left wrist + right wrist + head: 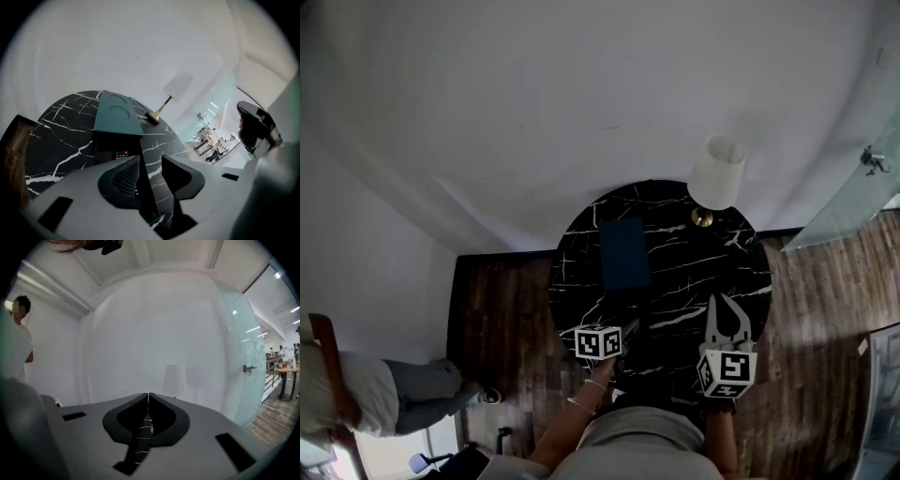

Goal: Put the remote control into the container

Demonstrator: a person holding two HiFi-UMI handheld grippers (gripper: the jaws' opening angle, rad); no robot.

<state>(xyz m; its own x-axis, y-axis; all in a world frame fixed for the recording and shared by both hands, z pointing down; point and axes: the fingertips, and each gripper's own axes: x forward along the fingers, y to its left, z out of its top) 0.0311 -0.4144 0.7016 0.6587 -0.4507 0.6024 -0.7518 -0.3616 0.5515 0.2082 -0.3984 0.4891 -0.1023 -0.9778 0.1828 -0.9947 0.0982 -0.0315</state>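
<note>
Left gripper view showed the left gripper (151, 161) spread wide and empty, with the black remote control (121, 153) apparently lying inside the teal rectangular container (117, 115). The right gripper (148, 397) was pressed together on nothing. A careless sideways move could clip the container's rim and shove it.

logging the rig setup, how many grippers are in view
2. The left gripper is over the near left edge of the black marble table, open and empty. The right gripper is over the near right edge, shut on nothing. None seems hidden.
</note>
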